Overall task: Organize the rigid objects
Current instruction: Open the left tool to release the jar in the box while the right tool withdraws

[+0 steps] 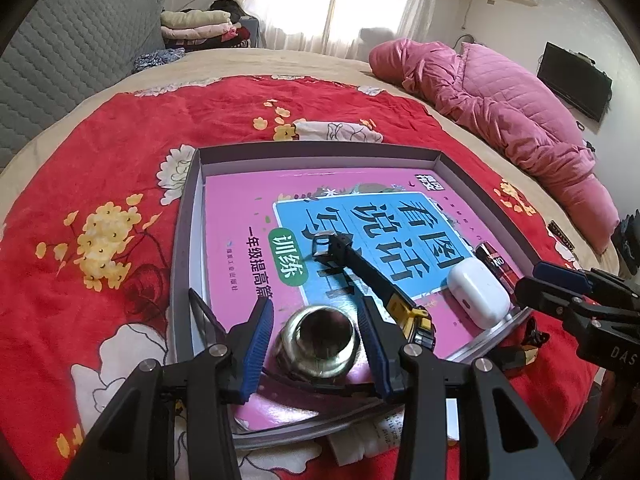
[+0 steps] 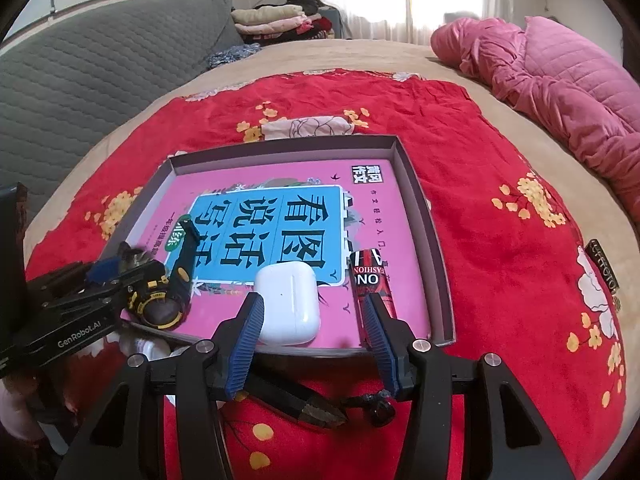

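Where "FASHION" marks red tube (image 2: 374, 280), "GenRobot.AI" on left tongs (image 2: 120, 268)

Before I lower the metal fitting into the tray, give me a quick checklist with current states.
1. Left gripper fingers straddle the metal fitting: ok; firm contact: cannot tell.
2. Fitting is over the tray, above the pink book: ok.
3. Clearance from the yellow-and-black tool beside it: not ok, very close.
4. White earbud case already in the tray: ok.
5. Right gripper open, out of the left's path: ok.
6. Black pliers outside the tray on the red blanket: not ok.
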The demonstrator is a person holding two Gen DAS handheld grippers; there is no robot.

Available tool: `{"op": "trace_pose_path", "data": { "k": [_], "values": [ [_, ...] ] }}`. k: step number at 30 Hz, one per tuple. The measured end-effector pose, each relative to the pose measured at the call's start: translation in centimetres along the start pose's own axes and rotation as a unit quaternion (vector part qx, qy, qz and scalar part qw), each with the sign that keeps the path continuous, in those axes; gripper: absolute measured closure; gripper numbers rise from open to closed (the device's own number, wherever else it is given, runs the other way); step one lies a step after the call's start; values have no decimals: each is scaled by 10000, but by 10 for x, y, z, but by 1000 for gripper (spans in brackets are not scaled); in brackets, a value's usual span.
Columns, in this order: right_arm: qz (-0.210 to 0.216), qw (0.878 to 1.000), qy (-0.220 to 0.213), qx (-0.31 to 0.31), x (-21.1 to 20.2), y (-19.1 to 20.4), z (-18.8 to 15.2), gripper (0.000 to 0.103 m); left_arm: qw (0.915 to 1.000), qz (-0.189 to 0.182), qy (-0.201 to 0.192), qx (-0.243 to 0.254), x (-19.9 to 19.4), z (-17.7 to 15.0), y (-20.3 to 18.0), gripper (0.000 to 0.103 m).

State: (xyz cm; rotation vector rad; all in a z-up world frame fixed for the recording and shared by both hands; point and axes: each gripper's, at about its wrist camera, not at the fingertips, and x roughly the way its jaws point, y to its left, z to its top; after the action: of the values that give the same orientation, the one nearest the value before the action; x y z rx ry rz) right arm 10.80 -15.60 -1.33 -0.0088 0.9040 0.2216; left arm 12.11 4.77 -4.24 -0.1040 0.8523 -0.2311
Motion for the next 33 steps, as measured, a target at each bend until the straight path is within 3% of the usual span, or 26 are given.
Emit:
{"op": "trace_pose_path", "data": {
  "k": [29,33],
  "values": [
    [-18,9999,-106,-25,-13,-1,-4,43,9992,156,-294,239,-29,-3,-13,58],
    [-16,9999,-164,-31,-17,-1,-4,42,9988,233,-295,328,-33,-6,-16,50]
  ]
}}
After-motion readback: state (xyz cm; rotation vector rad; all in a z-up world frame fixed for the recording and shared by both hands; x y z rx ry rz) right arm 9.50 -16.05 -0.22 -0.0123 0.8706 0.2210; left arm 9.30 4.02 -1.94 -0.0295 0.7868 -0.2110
